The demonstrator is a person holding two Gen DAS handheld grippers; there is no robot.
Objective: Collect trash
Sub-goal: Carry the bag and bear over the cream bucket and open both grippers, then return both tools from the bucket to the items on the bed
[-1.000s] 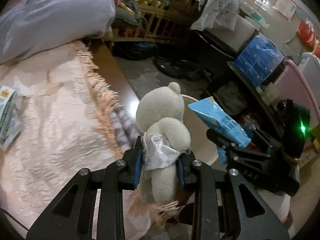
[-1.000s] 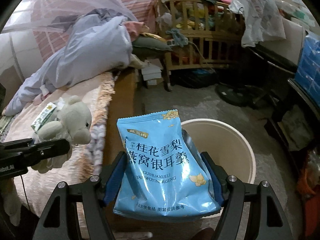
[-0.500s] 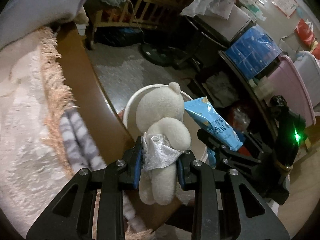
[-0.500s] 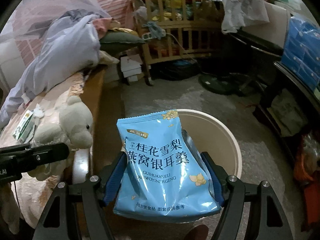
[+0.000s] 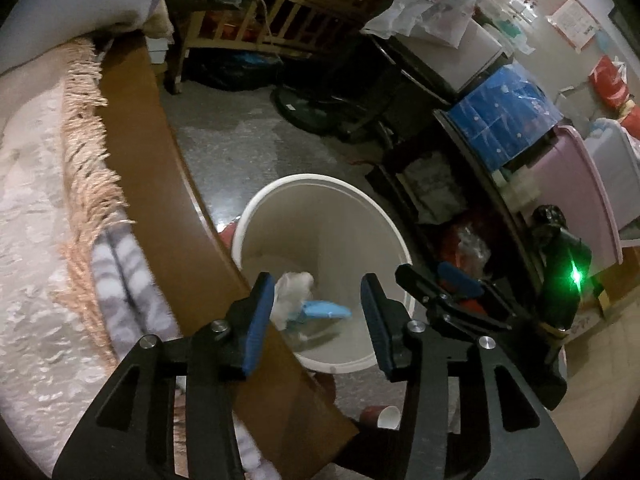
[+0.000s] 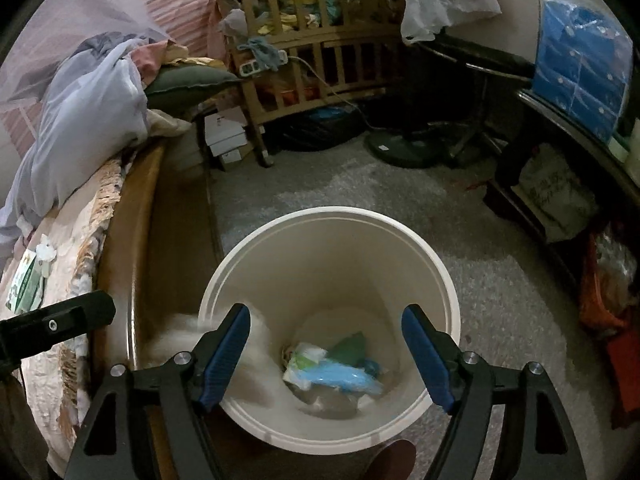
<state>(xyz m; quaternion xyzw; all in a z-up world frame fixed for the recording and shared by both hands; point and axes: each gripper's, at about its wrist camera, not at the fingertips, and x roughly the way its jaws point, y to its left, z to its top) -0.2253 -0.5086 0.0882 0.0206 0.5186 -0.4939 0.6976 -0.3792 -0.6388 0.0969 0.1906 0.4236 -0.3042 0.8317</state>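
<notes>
The bed (image 5: 36,240), with its pale textured cover and fringed edge, is filling the nine o'clock side of the left wrist view, and its brown wooden side rail (image 5: 160,184) is running down beside the bin. The wooden crib (image 6: 320,52) is standing at twelve o'clock in the right wrist view, piled with clothes, with a fan base (image 6: 404,148) on the grey floor at about one o'clock. The white bin (image 6: 436,264) is sitting on the floor just beside the bed rail, at the centre of both views. The left gripper (image 5: 318,314) is hanging over the bin's near rim at six o'clock, its blue-padded jaws opening with nothing pressed between them. The right gripper (image 6: 326,354) is also hanging over the bin, its jaws opening and released, with nothing clasped. A white blurred stuffed toy (image 6: 260,364) is lying against the bin's inner wall at about eight o'clock in the right wrist view, streaked by motion. The blue snack packet (image 6: 340,376) is lying at the bottom of the bin among paper scraps, just right of the toy. A small green and white carton (image 6: 26,280) is resting on the bed cover at nine o'clock.
</notes>
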